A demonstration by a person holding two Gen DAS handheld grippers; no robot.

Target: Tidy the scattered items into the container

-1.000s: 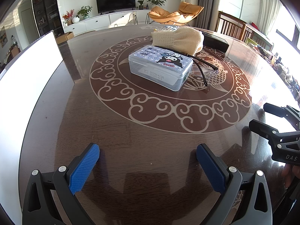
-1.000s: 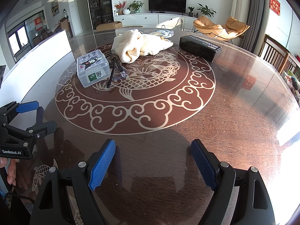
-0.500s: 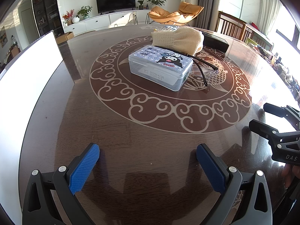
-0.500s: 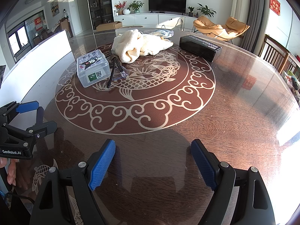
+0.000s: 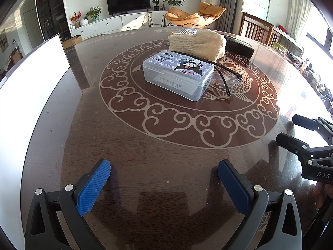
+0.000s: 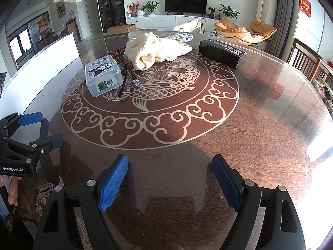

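A big round dark wooden table (image 6: 260,112) with a pale fish-and-cloud inlay fills the room's near side. Beyond the table, a long white sideboard (image 6: 177,21) runs along the white wall, with a black television (image 6: 185,3) and potted plants (image 6: 229,11) on it. Right of the sideboard sits a tan lounge chair (image 6: 245,31) by grey curtains (image 5: 229,2). Wooden dining chairs (image 5: 258,32) stand at the table's right edge, where sunlight glares off the top.

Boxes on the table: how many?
2. A clear plastic box with a cartoon sticker sits left of the glasses; a long black box lies far right of the knit cloth. The cloth may hide more.
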